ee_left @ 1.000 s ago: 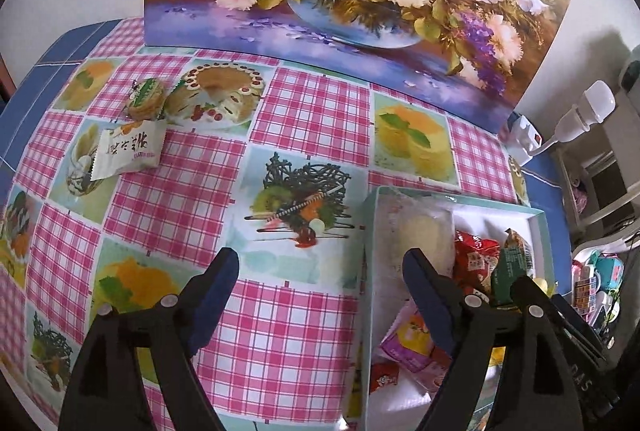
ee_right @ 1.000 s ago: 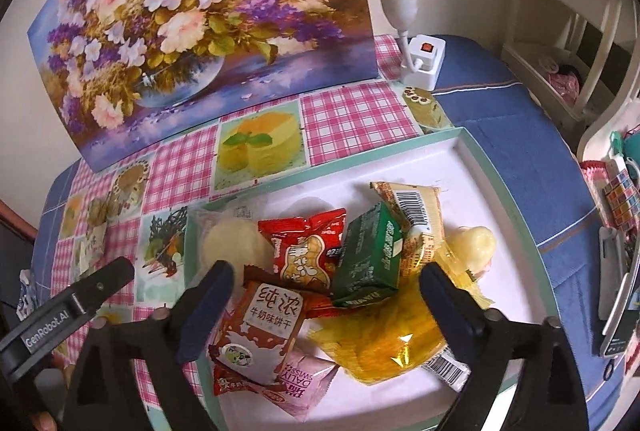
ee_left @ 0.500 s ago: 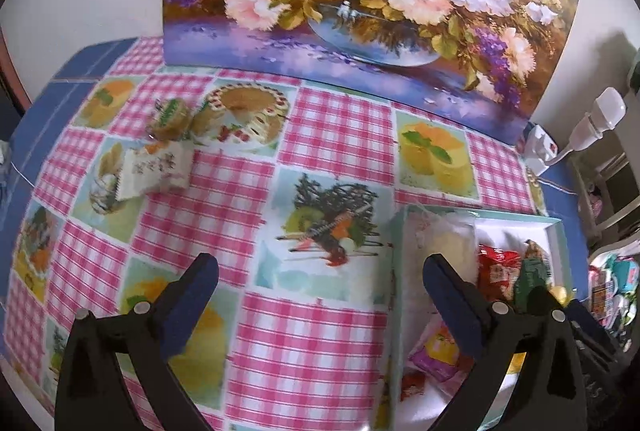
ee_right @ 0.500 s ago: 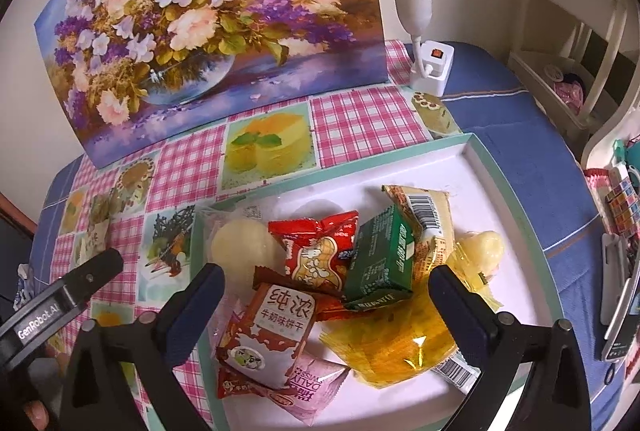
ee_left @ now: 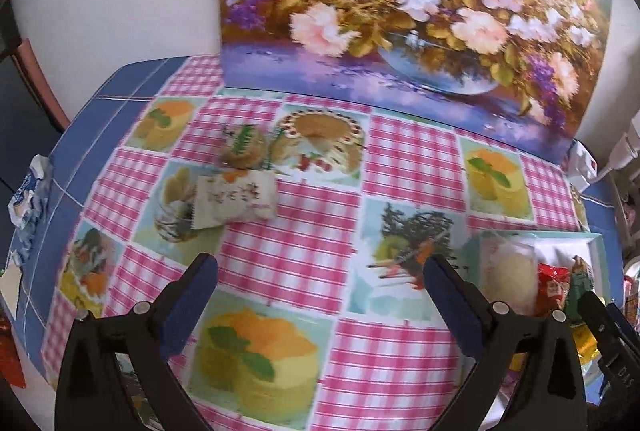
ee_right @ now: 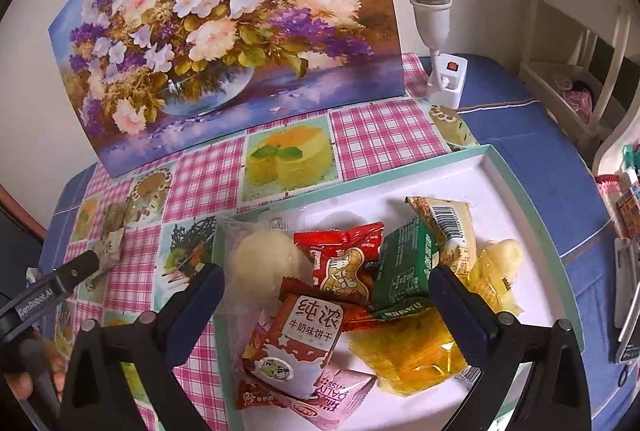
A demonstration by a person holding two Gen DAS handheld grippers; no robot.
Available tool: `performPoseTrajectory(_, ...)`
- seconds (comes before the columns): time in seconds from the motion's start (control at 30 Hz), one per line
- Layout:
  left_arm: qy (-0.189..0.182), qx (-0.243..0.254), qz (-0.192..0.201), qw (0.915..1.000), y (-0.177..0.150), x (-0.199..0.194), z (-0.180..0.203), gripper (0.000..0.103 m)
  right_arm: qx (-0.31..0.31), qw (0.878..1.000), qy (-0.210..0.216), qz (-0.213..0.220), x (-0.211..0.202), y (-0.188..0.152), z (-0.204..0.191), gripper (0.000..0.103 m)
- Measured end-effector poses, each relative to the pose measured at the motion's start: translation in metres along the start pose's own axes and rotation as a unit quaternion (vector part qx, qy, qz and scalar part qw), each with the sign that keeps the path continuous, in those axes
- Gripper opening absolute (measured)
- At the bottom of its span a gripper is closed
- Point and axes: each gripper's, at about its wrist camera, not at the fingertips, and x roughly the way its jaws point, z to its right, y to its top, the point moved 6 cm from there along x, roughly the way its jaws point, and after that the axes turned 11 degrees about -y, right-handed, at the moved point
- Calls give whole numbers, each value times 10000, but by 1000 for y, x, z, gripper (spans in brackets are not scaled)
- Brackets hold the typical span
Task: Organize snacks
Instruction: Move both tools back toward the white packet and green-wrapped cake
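1. far left, a white packet (ee_left: 236, 199) is lying flat on the checked tablecloth (ee_left: 288, 255), with a round green-topped snack (ee_left: 244, 147) touching its far edge.
2. the left gripper (ee_left: 320, 285) is hanging over bare cloth, jaws spread wide, nothing between them; the two loose snacks are sitting well beyond its fingertips.
3. behind it all, a flower painting (ee_right: 224, 31) is leaning against the wall.
4. moving right, the tray (ee_right: 532, 215) is lying on the cloth, holding a heap of snacks.
5. a pale round bun in clear wrap (ee_right: 264, 263) is sitting in the tray's near-left corner, beside a red peanut packet (ee_right: 344, 259) and a green packet (ee_right: 404, 275).
6. a red-and-white biscuit packet (ee_right: 296, 343) is lying on a pink wafer packet (ee_right: 340, 395); a yellow bag (ee_right: 412, 355) is resting to its right.
7. the right gripper (ee_right: 326, 297) is hovering above that heap, jaws spread wide, pinching nothing.
8. far right, a white lamp (ee_right: 432, 11) is standing at the table's back edge.
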Motion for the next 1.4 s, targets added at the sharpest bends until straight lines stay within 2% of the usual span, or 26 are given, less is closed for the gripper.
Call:
performPoseTrajectory(0.2, 172, -92, -18, 9998, 5, -6, -31, 102, 30, 9996, 284, -34, -1, -1, -15, 103)
performPoseTrajectory(0.67, 493, -621, 36, 9968, 9, -20, -106, 102, -421, 9970, 626, -176, -1, -14, -89, 103)
performPoseTrajectory(1.07, 547, -875, 84, 9946, 9, -30, -142, 102, -780, 9924, 883, -355, 4, -35, -156, 103)
performPoseTrajectory(1.4, 497, -1134, 48, 9923, 9, -24, -167, 102, -1006, 9903, 845, -461, 16, -40, -187, 103)
